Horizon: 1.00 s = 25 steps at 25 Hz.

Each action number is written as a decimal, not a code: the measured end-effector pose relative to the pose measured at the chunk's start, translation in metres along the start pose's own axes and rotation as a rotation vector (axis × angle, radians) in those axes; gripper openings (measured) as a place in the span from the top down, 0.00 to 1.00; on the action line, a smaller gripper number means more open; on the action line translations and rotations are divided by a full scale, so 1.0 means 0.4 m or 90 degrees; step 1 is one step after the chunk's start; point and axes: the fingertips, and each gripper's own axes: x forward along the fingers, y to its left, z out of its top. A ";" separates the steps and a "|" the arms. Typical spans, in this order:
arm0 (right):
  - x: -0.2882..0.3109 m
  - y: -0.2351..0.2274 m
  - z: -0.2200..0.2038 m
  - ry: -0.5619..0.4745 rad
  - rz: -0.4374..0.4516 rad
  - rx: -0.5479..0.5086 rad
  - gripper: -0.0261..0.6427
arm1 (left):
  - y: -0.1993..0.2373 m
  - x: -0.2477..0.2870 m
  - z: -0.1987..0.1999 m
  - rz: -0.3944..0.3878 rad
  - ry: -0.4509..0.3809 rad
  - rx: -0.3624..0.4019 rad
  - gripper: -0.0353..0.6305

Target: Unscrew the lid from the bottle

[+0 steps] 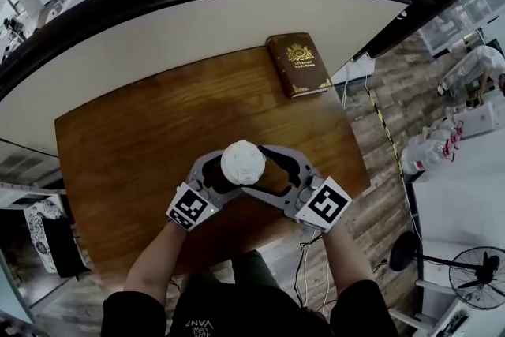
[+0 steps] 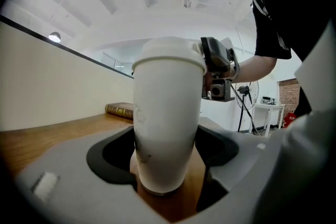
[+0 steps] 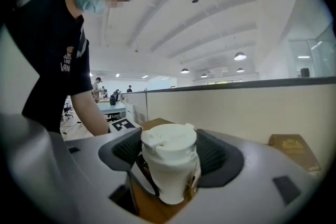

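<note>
Left gripper [image 2: 166,173], clamped on white bottle [image 2: 167,123]; right gripper [image 3: 168,162], clamped on lid [image 3: 169,140]. Bottle upright near wooden table's [image 1: 130,146] front edge. Brown book [image 1: 298,64], far right corner.

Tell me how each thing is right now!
bottle: upright on the table, capped
lid: on the bottle
book: shut, lying flat
left gripper: shut on the bottle's lower body
right gripper: jaws either side of the lid, grip unclear
</note>
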 end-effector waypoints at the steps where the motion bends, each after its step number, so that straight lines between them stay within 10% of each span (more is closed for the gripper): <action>1: 0.001 -0.002 0.002 0.001 0.026 -0.004 0.50 | 0.000 0.000 0.000 0.001 0.000 -0.001 0.40; 13: 0.003 0.008 0.009 0.025 0.336 -0.050 0.50 | -0.003 -0.005 0.000 0.023 0.002 0.004 0.40; 18: -0.021 0.002 0.046 -0.034 0.262 -0.008 0.50 | -0.001 -0.009 -0.002 0.032 0.001 0.002 0.40; 25: -0.066 -0.016 0.047 -0.090 -0.052 0.008 0.50 | -0.001 -0.010 -0.006 0.049 0.009 -0.008 0.40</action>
